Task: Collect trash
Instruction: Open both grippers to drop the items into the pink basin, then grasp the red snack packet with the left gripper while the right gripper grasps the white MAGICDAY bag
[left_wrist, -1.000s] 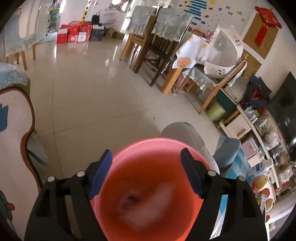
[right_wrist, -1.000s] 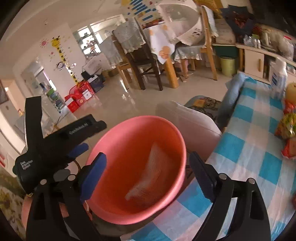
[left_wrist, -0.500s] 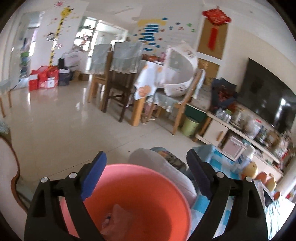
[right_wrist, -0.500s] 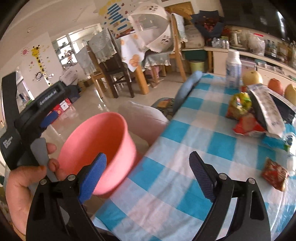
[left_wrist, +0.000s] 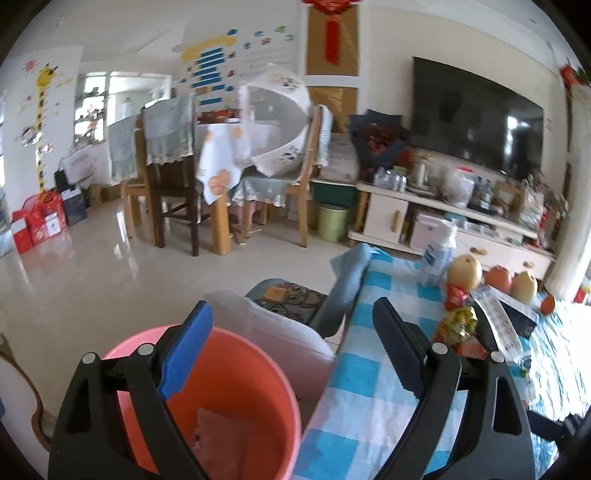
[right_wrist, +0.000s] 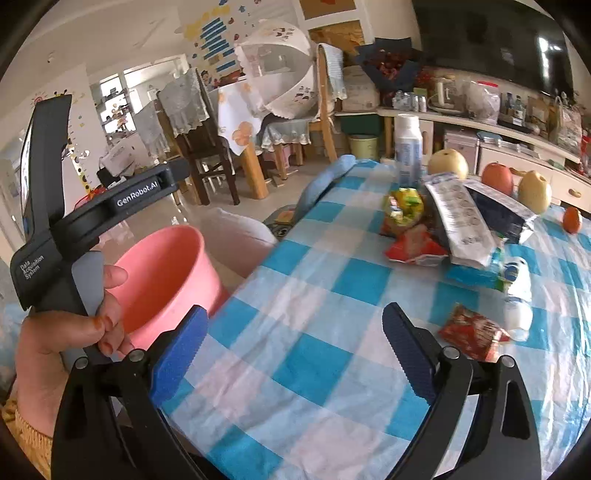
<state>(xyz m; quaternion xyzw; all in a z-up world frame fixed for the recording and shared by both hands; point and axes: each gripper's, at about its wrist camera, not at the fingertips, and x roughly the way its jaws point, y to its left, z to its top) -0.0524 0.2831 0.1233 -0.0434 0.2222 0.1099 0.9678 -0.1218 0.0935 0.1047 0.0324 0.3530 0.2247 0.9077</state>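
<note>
Across the checked tablecloth (right_wrist: 314, 295) I read the scene from largest item down. Beside the cloth's near left edge sits the pink bucket (left_wrist: 236, 398), with a pinkish scrap lying in its bottom. On the cloth, far right, the wrapper pile (right_wrist: 454, 221) lies among fruit and a white bottle. Nearer to me lies the red snack wrapper (right_wrist: 471, 332), flat, its long axis running from upper left to lower right in the right wrist view, just beside a small tipped bottle. My right gripper (right_wrist: 295, 350) hangs above bare cloth, jaws spread wide and empty; the red wrapper lies ahead and to the right of them. My left gripper (left_wrist: 291, 354), jaws also wide and empty after just opening, straddles the bucket rim and the cloth's edge. I judge the right hand nearer the wrapper, so the next reach falls to it.
</note>
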